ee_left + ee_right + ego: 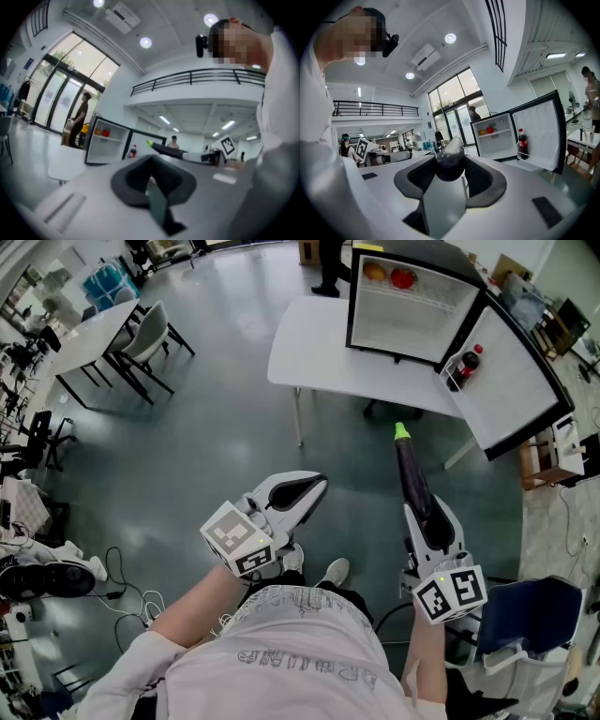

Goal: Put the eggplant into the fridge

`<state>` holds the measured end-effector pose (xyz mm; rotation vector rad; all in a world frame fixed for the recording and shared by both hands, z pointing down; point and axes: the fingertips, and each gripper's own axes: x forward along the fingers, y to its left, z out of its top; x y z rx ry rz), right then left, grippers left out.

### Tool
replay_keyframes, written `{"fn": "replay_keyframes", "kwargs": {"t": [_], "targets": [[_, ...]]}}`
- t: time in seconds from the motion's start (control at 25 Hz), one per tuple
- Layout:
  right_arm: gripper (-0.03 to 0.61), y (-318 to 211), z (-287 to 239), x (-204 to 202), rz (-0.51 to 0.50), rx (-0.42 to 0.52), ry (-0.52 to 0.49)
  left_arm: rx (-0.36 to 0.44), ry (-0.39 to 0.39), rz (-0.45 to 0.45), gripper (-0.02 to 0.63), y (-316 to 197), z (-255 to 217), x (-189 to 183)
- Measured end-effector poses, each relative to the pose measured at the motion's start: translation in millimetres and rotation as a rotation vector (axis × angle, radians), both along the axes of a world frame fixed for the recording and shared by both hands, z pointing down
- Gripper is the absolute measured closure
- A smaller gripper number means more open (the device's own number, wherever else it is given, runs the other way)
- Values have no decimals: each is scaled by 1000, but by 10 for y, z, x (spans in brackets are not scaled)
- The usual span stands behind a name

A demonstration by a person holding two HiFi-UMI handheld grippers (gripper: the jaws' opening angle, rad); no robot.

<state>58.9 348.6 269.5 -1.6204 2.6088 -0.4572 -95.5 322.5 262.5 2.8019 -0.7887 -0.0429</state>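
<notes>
A long dark purple eggplant (412, 474) with a green stem sticks forward out of my right gripper (422, 507), which is shut on its rear end. In the right gripper view its blunt end (450, 159) sits between the black pads. The small fridge (403, 310) stands open on a white table (309, 352) ahead, its door swung right with a cola bottle (466, 362) in the rack. An orange and a red item (389, 276) lie on the top shelf. My left gripper (314, 488) hovers at the left, shut and empty.
A second table (94, 334) with chairs (150, 334) stands at the far left. Cables (131, 587) lie on the floor at the lower left. A blue chair (530, 615) is at my right. A person (79, 119) stands beyond the fridge.
</notes>
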Motion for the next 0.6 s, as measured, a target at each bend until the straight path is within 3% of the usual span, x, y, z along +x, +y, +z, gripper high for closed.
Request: {"fn": "replay_keyframes", "kwargs": {"t": [0.6], "targets": [[390, -69, 61, 178, 9, -7, -21, -5, -3, -7, 606, -47, 27, 158]]}}
